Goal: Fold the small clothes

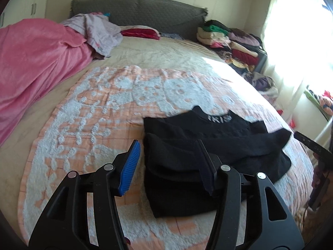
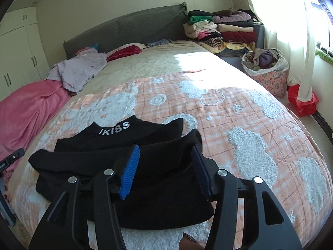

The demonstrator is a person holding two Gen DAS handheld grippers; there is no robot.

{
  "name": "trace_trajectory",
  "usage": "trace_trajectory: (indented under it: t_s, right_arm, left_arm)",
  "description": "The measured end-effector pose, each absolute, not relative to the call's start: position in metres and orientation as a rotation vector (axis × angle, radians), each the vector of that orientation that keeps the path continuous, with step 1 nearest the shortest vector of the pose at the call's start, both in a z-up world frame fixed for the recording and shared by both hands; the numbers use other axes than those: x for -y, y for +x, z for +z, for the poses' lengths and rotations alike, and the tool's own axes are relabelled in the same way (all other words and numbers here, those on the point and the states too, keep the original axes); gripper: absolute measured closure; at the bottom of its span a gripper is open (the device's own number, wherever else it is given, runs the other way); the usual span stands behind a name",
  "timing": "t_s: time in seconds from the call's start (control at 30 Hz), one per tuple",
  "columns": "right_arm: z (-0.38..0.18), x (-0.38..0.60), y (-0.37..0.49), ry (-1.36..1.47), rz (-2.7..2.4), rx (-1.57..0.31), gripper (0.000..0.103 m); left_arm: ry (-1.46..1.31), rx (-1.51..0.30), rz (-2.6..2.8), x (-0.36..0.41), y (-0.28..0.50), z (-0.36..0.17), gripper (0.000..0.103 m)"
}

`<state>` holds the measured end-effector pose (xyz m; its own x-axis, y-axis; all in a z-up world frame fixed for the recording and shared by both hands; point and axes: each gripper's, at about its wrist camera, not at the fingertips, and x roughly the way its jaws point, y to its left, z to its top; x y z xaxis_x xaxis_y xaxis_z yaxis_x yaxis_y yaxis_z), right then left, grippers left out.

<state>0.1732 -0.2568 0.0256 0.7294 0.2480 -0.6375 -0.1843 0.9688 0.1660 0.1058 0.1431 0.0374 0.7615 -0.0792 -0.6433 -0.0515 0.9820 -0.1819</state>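
A black top [image 1: 208, 145] with white collar lettering lies partly folded on the orange and white blanket [image 1: 93, 114], its sleeves laid across the body. It also shows in the right wrist view [image 2: 129, 162]. My left gripper [image 1: 167, 143] is open and empty, hovering over the garment's left edge. My right gripper [image 2: 165, 149] is open and empty, above the garment's right side. The right gripper's body shows at the left wrist view's right edge [image 1: 312, 145].
A pink blanket [image 1: 31, 62] lies heaped along the bed's left side with a lilac garment [image 1: 100, 33] on it. Stacks of folded clothes [image 2: 224, 29] stand at the head on the right. A laundry basket [image 2: 268, 73] stands beside the bed.
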Motion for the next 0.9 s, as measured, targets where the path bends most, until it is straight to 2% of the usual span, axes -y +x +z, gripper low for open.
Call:
trace_trajectory:
  t_s: [0.07,0.1,0.4,0.63,0.9]
  right_arm:
    - [0.022,0.244,0.165,0.058,0.283,-0.736,0.063]
    - [0.019,0.237,0.161,0.041,0.301,-0.746,0.064]
    - [-0.02,0.189,0.148,-0.089,0.396,-0.843,0.064]
    - [-0.047,0.18,0.165,-0.164,0.328,-0.892,0.064]
    - [-0.051,0.178,0.188,-0.147,0.321,-0.887,0.064]
  left_arm:
    - [-0.164,-0.74,-0.067,-0.128,0.101,0.031,0.062]
    - [-0.158,-0.752,-0.085,-0.123,0.099,0.027,0.066]
    - [-0.003,-0.842,-0.095,-0.083,0.113,-0.018,0.067]
    - [0.086,-0.853,-0.063,-0.078,0.135,-0.027,0.067]
    - [0.085,-0.842,-0.066,-0.081,0.165,-0.024,0.066]
